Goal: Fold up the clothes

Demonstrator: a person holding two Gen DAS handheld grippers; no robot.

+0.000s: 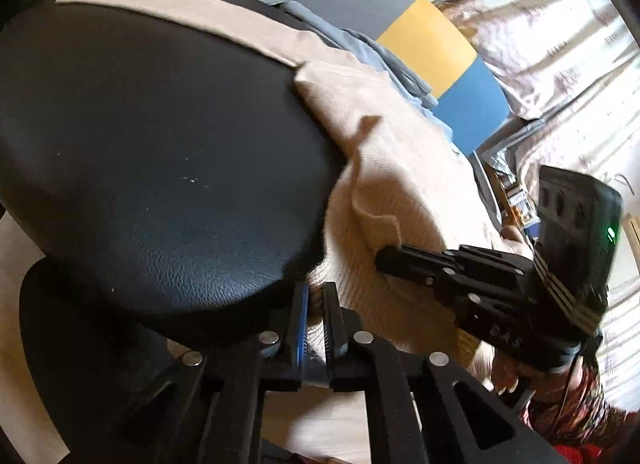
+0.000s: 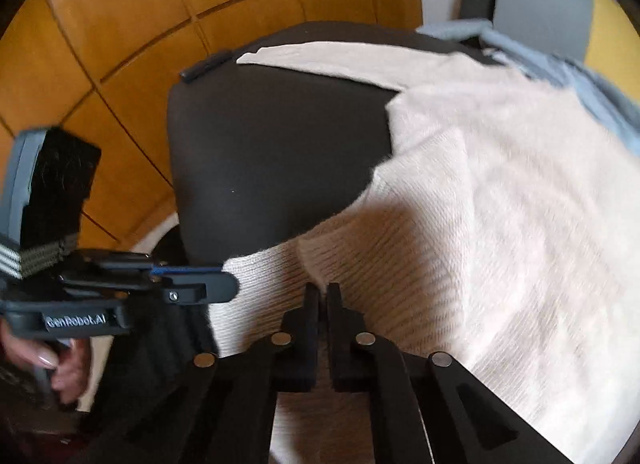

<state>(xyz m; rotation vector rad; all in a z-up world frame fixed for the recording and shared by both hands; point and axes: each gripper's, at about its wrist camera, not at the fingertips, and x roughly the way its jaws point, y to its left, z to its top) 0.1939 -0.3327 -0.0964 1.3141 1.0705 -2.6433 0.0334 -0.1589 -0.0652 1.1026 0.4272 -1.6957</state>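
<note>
A cream ribbed knit sweater (image 2: pixel 480 204) lies across a black leather-look padded seat (image 1: pixel 160 144), its hem hanging over the near edge. The left gripper (image 1: pixel 316 300) and the right gripper (image 2: pixel 323 296) each pinch that hem, side by side. A light blue garment (image 1: pixel 360 48) lies behind the sweater.

Ribbed knit sweater (image 2: pixel 500 224), seemingly leather seat (image 1: pixel 160 164)
</note>
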